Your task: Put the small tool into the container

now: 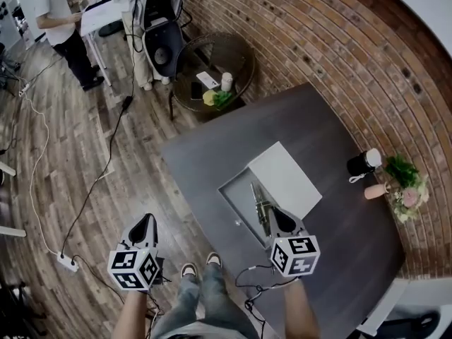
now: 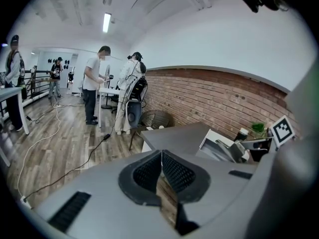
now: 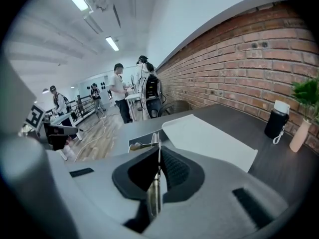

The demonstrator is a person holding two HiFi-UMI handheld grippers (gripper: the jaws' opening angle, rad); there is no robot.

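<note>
Small tool (image 1: 260, 205): a slim metal piece lying lengthwise over the open grey container (image 1: 236, 189), in the middle of the dark table (image 1: 332, 232). Its far end points away from the person. Its near end runs back into the right gripper (image 1: 272, 212). Cannot tell whether it touches the container's bottom.

Right gripper: jaws nearly together, clamped on the tool's near end. The right gripper view shows the thin metal strip (image 3: 155, 185) pinched between the pads and sticking out ahead toward the container (image 3: 141, 139). White lid (image 1: 286, 179) touches the container's far-right side.

Left gripper (image 1: 145, 222): well left of the table, over the wooden floor (image 1: 63, 182). Jaws closed tip to tip, nothing between them, as seen in the left gripper view (image 2: 160, 156).

Views differ:
- Only the right gripper view shows the pinch itself.
- The left gripper view gives a side look at the container (image 2: 222, 151), with the lid (image 2: 212, 137) tilted up.
- The head view shows the black cup (image 1: 364, 162) and vase (image 1: 376, 190) at the table's far-right edge.
</note>
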